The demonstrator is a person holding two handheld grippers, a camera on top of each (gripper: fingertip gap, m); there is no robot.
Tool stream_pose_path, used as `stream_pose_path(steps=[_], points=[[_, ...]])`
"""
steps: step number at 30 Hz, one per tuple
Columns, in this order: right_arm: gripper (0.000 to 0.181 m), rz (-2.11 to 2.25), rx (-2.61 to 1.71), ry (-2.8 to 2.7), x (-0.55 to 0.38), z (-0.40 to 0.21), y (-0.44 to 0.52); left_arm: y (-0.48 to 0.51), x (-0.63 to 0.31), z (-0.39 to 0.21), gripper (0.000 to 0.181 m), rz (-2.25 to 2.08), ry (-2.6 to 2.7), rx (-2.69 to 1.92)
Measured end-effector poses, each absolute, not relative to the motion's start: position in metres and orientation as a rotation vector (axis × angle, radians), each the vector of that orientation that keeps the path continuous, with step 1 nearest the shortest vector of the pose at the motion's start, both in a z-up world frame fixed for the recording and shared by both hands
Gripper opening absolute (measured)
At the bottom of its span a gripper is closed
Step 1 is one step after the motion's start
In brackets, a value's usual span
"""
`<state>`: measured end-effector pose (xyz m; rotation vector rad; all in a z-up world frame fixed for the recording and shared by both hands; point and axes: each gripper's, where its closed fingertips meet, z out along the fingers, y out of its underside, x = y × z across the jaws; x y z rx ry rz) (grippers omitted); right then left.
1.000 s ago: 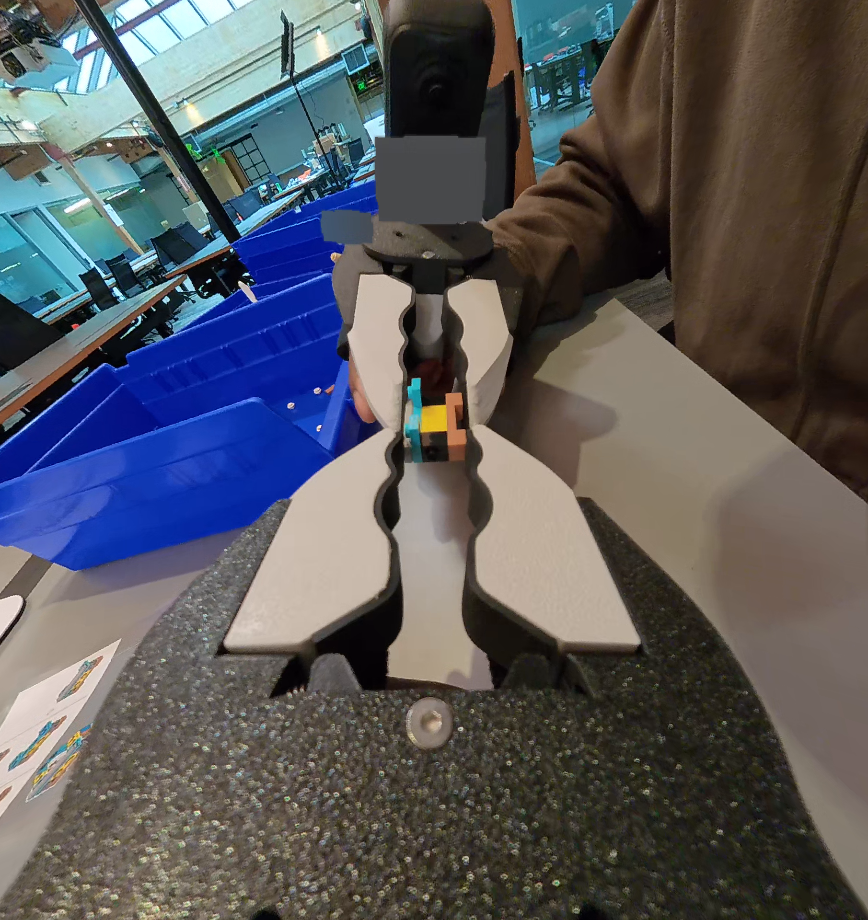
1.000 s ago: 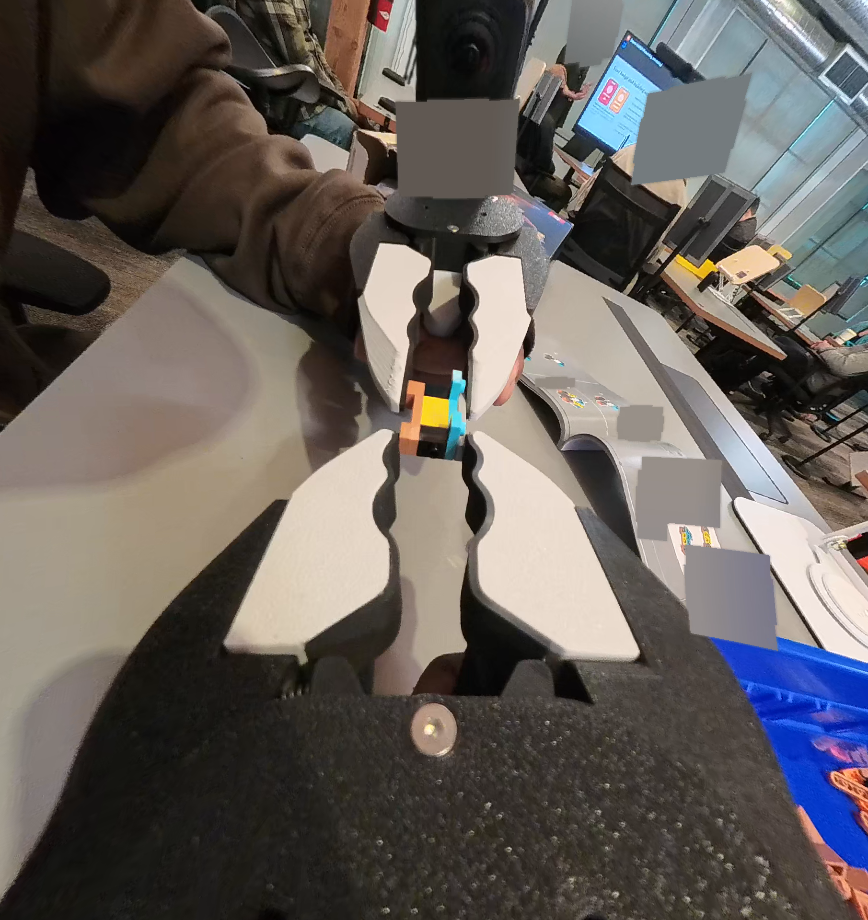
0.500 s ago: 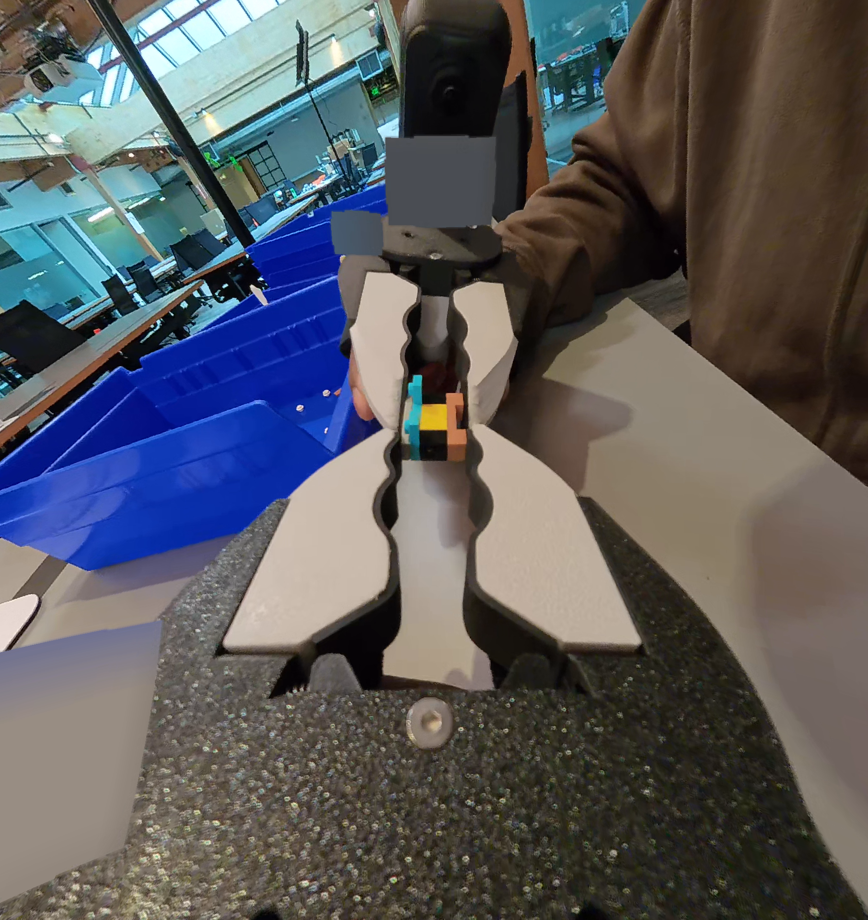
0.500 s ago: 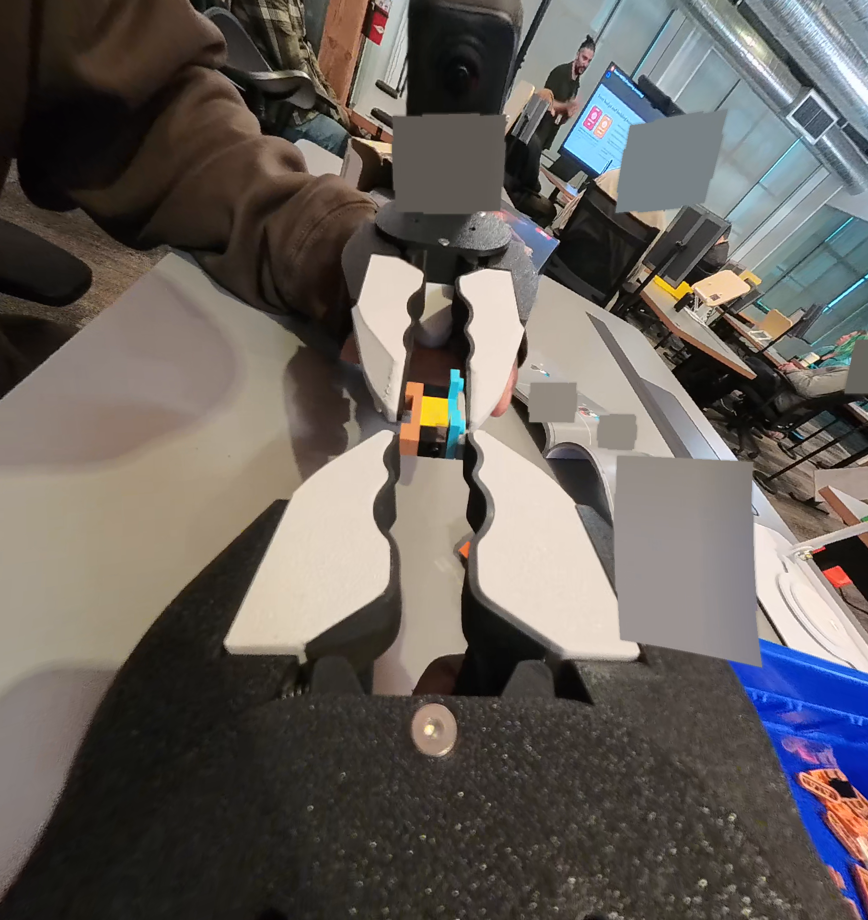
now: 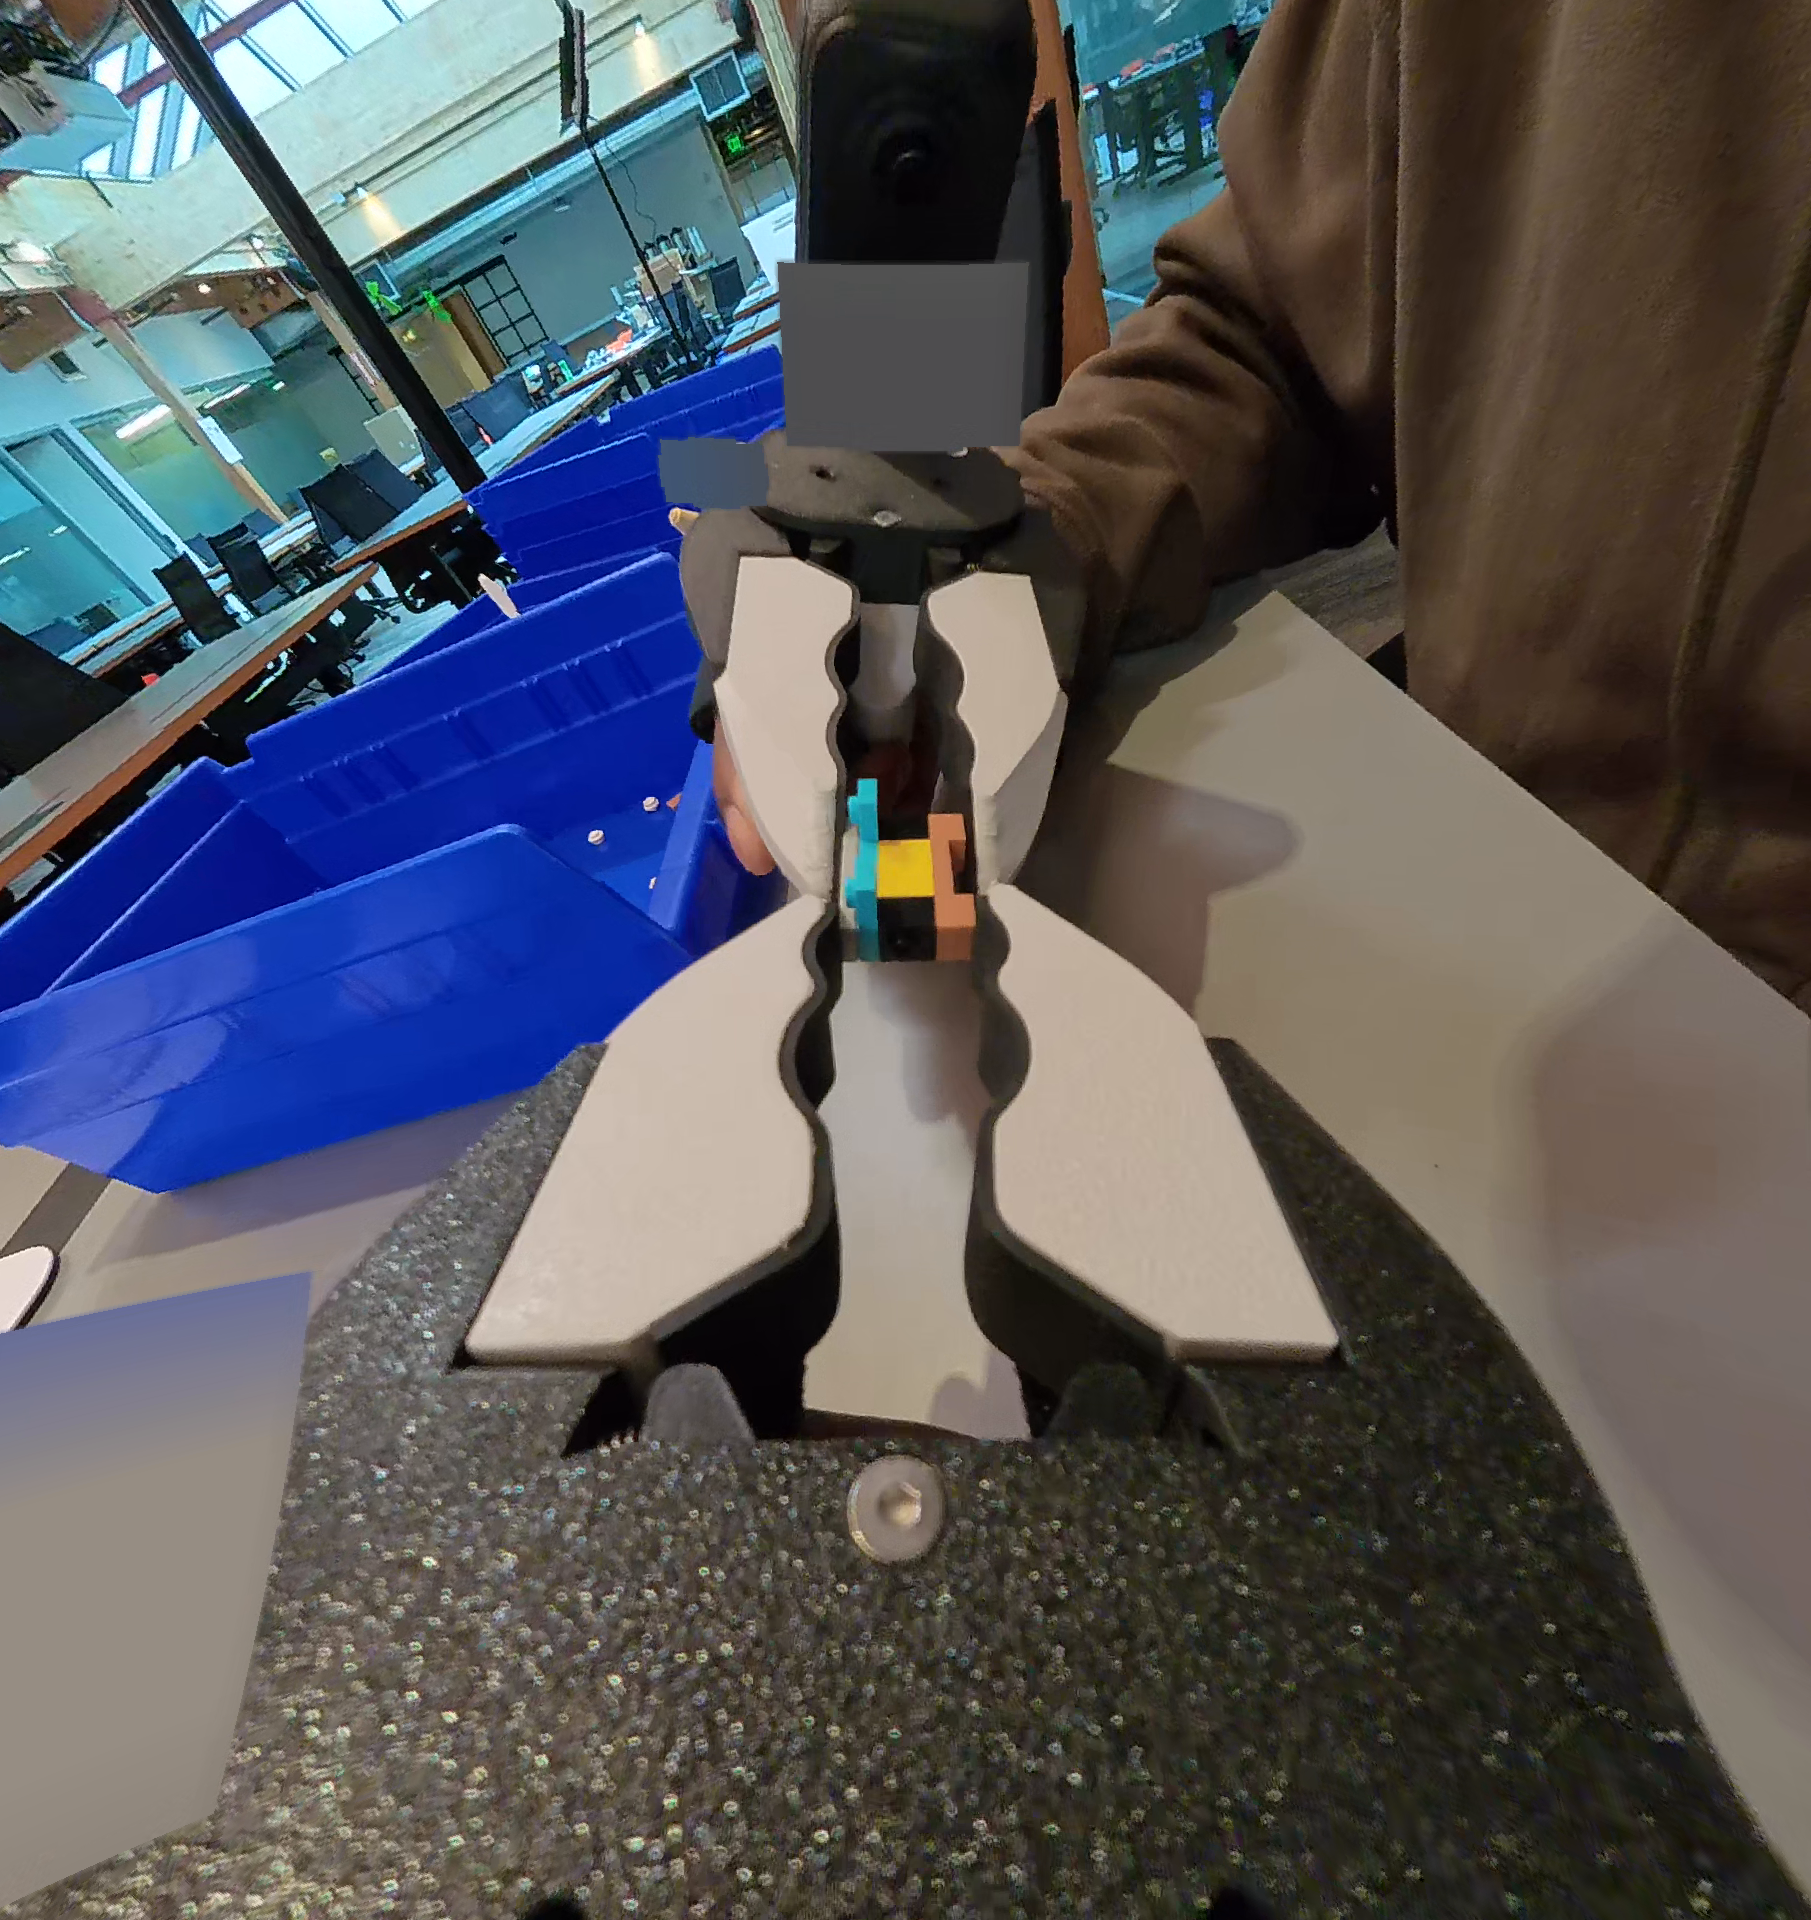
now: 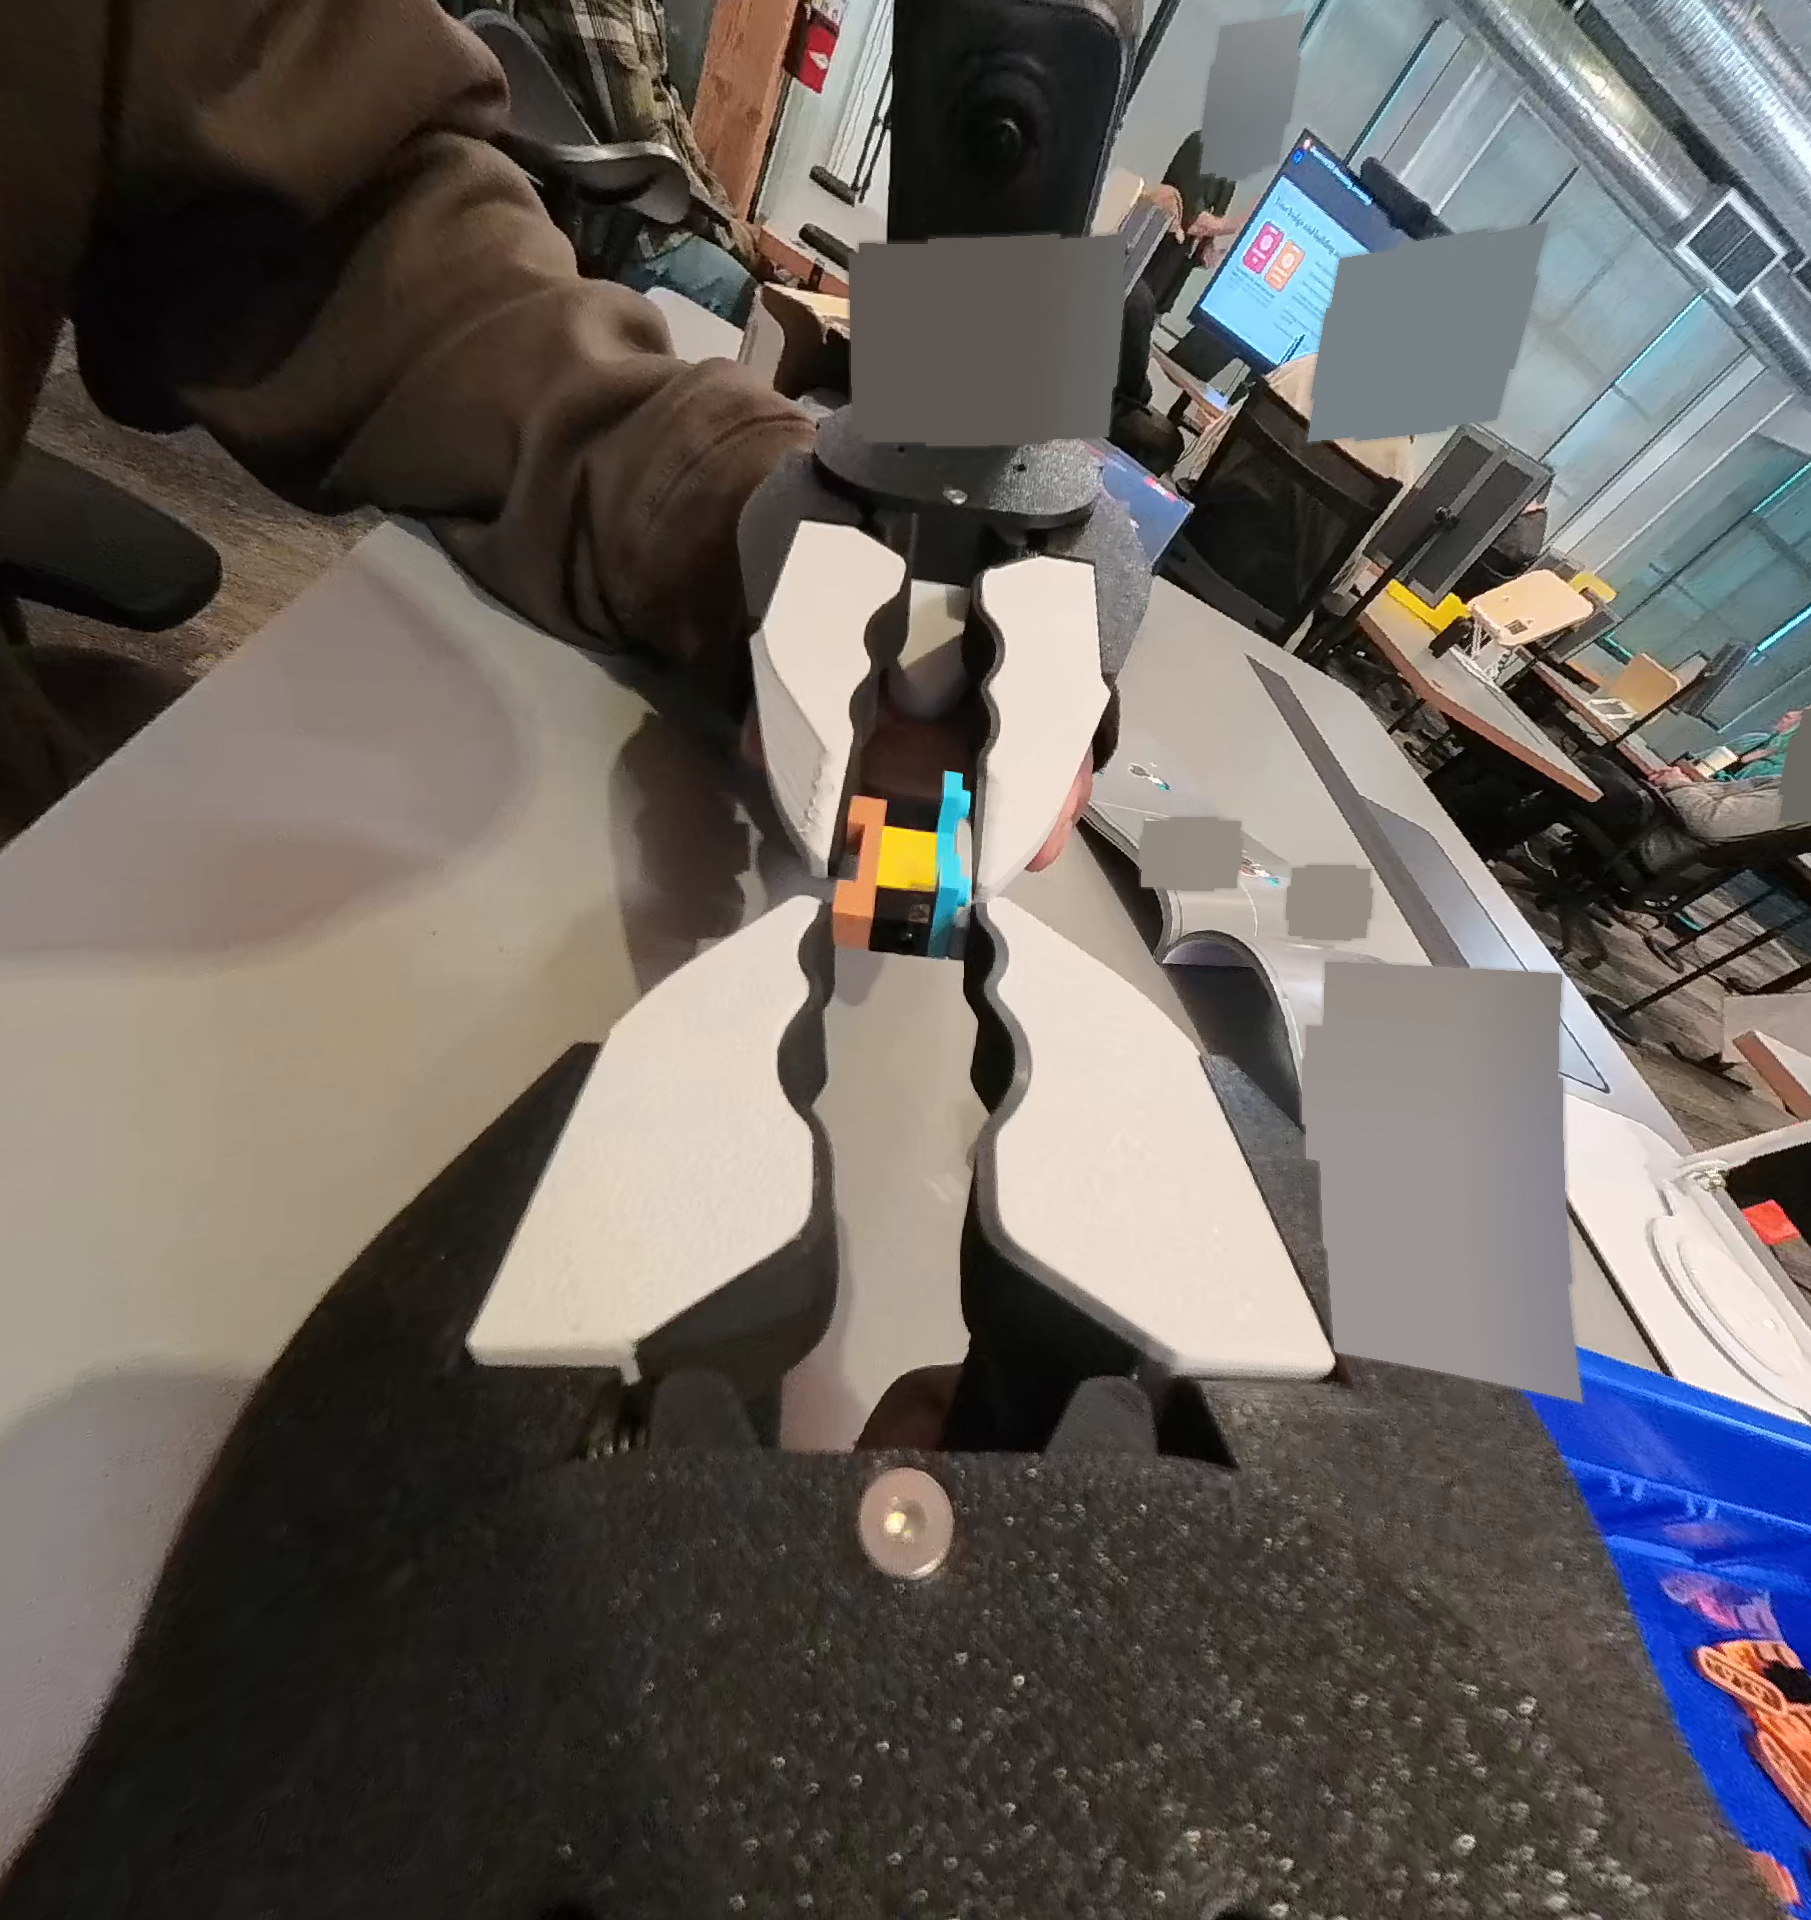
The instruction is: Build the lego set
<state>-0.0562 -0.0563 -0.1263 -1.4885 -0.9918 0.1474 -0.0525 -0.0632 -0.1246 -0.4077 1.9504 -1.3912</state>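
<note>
A small lego assembly point(image 5: 906, 883) of cyan, yellow, black and orange pieces is held in the air over the grey table point(image 5: 1400, 935). My left gripper point(image 5: 906, 930) is shut on its near end. My right gripper point(image 5: 906, 821) faces it tip to tip and is shut on the far end. In the right wrist view the same assembly point(image 6: 901, 883) sits between my right gripper point(image 6: 901, 925) and the opposing left gripper point(image 6: 906, 821). The orange piece is on the side toward the person, the cyan piece on the other. The parts of the assembly inside the jaws are hidden.
Several blue bins point(image 5: 309, 987) stand to the left of the left gripper. Another blue bin point(image 6: 1763, 1714) with orange pieces is at the lower right of the right wrist view. An open booklet point(image 6: 1223, 935) and a white tray point(image 6: 1711, 1299) lie beyond. A person's brown sleeve point(image 6: 527, 416) is close behind. The grippers are tip to tip, or close to it.
Both grippers stay shut on the assembly, tip to tip. The background shifts a little, so the pair has tilted slightly. The assembly looks the same.
</note>
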Motion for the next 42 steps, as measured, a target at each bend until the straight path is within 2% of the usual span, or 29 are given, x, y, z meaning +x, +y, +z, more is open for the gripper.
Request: stream_pose_path(steps=[10, 14, 26, 34, 42], points=[[0.024, 0.072, -1.598, -0.944, -0.044, -0.14, -0.045, -0.051, -0.044, -0.134, 0.024, -1.256, 1.97, -0.451], [0.037, -0.037, -1.778, -0.869, -0.024, -0.158, -0.032, -0.03, -0.04, -0.143, 0.024, -1.129, 2.003, -0.526], [0.036, -0.032, -2.119, -0.594, -0.016, -0.182, -0.011, 0.016, -0.034, -0.163, 0.024, -0.802, 2.065, -0.687], [0.03, -0.223, -2.182, -0.508, 0.003, -0.19, -0.004, 0.027, -0.039, -0.162, 0.024, -0.7, 2.067, -0.699], [0.038, -0.187, -2.275, -0.441, 0.016, -0.203, -0.005, 0.034, -0.043, -0.161, 0.024, -0.674, 2.063, -0.716]])
